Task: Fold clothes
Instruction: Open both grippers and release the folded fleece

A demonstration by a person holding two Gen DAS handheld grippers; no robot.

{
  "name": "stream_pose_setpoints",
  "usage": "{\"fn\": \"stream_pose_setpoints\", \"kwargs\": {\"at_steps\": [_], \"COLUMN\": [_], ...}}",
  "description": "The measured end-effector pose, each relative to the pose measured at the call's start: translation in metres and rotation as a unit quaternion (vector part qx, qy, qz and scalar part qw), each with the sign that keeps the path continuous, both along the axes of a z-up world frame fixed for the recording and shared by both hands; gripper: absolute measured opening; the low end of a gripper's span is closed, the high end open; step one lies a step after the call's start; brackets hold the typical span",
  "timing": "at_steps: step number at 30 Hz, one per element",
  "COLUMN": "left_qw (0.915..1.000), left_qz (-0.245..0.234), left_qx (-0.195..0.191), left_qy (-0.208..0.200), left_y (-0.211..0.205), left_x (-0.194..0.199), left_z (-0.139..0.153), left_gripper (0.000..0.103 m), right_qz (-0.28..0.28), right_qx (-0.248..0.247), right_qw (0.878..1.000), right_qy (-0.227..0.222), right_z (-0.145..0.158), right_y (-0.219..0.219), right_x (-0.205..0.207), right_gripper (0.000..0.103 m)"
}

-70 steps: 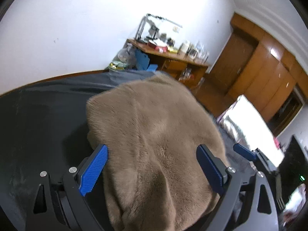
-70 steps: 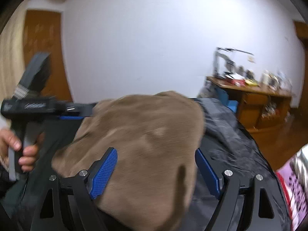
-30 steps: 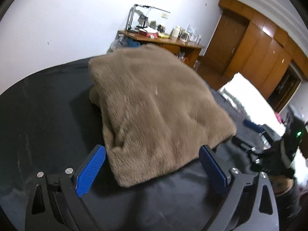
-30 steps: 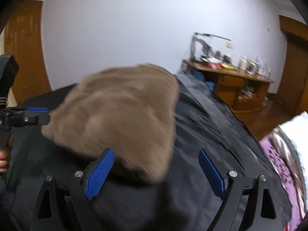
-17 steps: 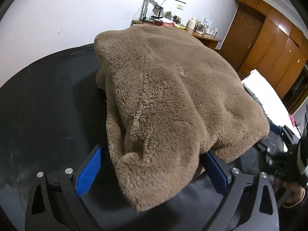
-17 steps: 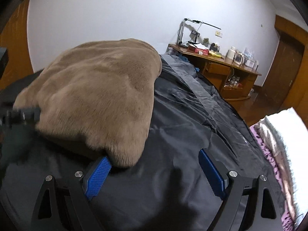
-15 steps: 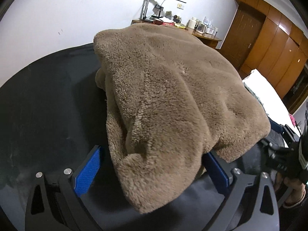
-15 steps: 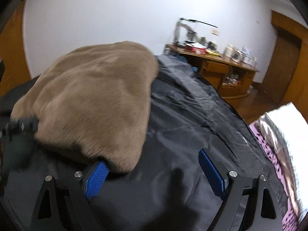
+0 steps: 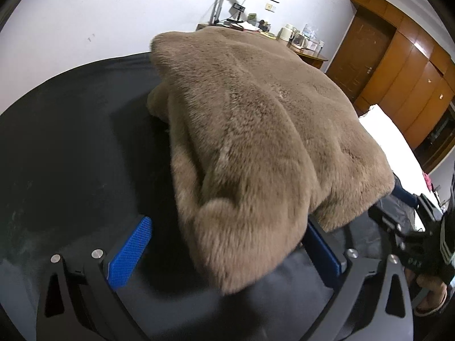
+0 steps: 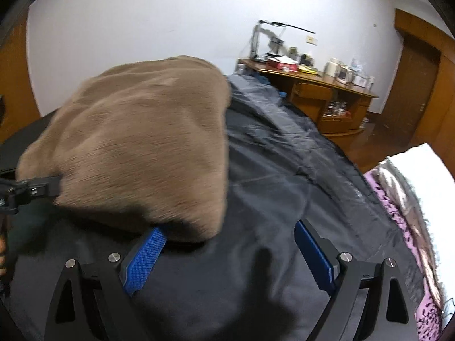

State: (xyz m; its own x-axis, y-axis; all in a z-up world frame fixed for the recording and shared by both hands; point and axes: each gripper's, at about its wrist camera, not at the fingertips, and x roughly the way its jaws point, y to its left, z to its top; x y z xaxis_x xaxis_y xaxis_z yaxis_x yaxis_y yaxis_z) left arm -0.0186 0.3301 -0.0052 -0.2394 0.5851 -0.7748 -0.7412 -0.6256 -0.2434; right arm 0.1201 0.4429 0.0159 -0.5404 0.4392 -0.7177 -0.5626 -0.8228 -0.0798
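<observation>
A thick brown fleece garment (image 9: 256, 130) lies folded on a dark bed cover (image 9: 71, 156). My left gripper (image 9: 227, 251) is open at its near corner, and the bulging fleece corner sits between the blue pads (image 9: 130, 253), loose. In the right wrist view the same garment (image 10: 142, 142) fills the left half. My right gripper (image 10: 229, 255) is open at its other near corner. The fleece edge overhangs the right gripper's left pad (image 10: 146, 255), while its right pad stands over bare cover. Each gripper shows at the edge of the other's view.
A wooden desk (image 10: 318, 91) with a lamp and clutter stands at the far wall. Wooden wardrobe doors (image 9: 412, 71) are at the right. A white and pink patterned quilt (image 10: 412, 199) lies beside the dark cover (image 10: 284, 170). A hand (image 9: 432, 295) holds the right gripper.
The grippers let go of the fleece, drew back about a second ago, then moved in again. Both now sit low at its near corners, a little closer than half a second ago.
</observation>
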Motion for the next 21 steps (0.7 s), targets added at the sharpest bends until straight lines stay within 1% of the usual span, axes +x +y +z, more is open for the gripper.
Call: {"fn": "stream_pose_setpoints", "kwargs": {"at_steps": [5,8,10,13,16,18,21], "left_qw": [0.9998,0.9992,0.9983,0.9951,0.9918,0.9917,0.9935], "left_qz": [0.020,0.041,0.054,0.067,0.072,0.070,0.059], "left_qx": [0.003,0.004,-0.003,-0.012,-0.018,-0.014,-0.001], "left_qy": [-0.007,0.000,0.022,0.072,0.104,0.107,0.097], "left_y": [-0.019,-0.028,-0.032,-0.036,-0.039,-0.037,-0.034], "left_x": [0.002,0.003,0.006,0.015,0.024,0.015,0.017], "left_z": [0.005,0.009,0.013,0.020,0.028,0.036,0.039], "left_gripper": [0.103,0.103,0.103,0.103,0.103,0.103,0.103], "right_qz": [0.018,0.018,0.016,0.009,0.001,-0.005,-0.014], "right_qx": [-0.029,-0.041,-0.047,-0.053,-0.055,-0.053,-0.043], "right_qw": [0.999,0.999,0.999,0.998,0.998,0.998,0.998], "right_qy": [0.006,0.010,0.012,0.017,0.025,0.033,0.049], "right_z": [-0.006,-0.011,-0.013,-0.013,-0.009,-0.005,0.005], "right_y": [-0.025,-0.035,-0.039,-0.042,-0.044,-0.045,-0.048], "right_x": [0.005,0.006,0.007,0.008,0.010,0.013,0.017], "right_gripper": [0.093,0.093,0.093,0.093,0.093,0.093,0.093]}}
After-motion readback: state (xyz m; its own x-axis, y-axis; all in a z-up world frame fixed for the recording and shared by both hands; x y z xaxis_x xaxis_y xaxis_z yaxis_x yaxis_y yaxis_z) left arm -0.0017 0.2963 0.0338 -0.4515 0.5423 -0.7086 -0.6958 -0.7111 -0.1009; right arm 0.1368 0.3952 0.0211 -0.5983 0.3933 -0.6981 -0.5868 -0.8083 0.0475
